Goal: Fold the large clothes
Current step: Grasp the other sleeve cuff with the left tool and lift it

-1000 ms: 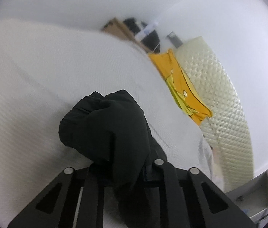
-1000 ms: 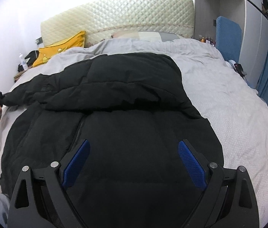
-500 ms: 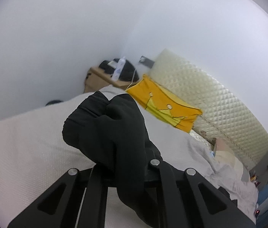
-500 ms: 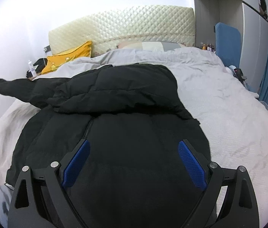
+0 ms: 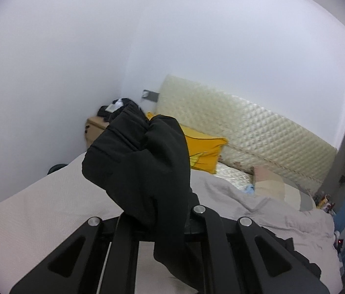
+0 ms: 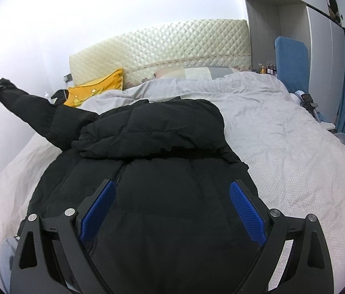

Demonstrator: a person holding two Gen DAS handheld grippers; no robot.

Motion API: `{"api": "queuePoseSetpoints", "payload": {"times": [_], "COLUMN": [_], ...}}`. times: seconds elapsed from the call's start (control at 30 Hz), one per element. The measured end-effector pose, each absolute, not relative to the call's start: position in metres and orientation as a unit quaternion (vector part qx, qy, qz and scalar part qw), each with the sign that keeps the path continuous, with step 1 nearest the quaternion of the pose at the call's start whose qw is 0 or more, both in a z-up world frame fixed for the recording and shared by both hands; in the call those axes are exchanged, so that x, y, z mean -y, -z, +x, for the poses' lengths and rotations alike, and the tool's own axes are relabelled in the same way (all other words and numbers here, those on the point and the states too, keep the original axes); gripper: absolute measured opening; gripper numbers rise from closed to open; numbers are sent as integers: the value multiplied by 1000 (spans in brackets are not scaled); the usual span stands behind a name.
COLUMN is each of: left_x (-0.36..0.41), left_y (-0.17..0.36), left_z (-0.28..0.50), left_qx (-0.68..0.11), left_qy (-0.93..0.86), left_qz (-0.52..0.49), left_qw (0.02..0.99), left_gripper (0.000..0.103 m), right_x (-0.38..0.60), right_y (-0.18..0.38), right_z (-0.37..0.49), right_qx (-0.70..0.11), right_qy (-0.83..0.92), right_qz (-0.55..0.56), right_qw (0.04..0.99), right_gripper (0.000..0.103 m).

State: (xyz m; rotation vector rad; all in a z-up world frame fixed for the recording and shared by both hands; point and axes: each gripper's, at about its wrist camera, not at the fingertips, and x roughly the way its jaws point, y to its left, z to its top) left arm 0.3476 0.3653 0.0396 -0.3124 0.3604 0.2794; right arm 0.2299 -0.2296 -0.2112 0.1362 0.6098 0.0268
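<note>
A wide bed under a crinkled pale grey quilt carries the black quilted puffer jacket, spread front-up with its hood flopped over the chest. To fold the sleeve well, it should probably be swung across the chest and laid flat before release, since slippery padded fabric springs back. The right gripper, blue ribbed pads spread wide, hovers over the hem holding nothing. The left gripper is pressed together on the soft bunched sleeve cuff, raised clear of the bed.
</note>
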Motion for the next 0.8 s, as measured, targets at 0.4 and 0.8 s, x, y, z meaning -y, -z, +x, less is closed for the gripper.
{"api": "queuePoseSetpoints", "payload": {"times": [0.4,0.8], "left_x": [-228,-55], "left_y": [-97,-92], "left_z": [350,364], "left_qx": [-176,-184], "left_qy": [-71,41], "left_qz": [-93,-57], "left_qw": [977,980], "left_gripper": [7,8], "right_x": [250,268], "right_y": [198,189], "right_z": [216,209], "right_qx": [-280,-266], "right_qy": [-21,-28], "right_qz": [88,74], "right_qw": [956,961], "right_gripper": [95,100]}}
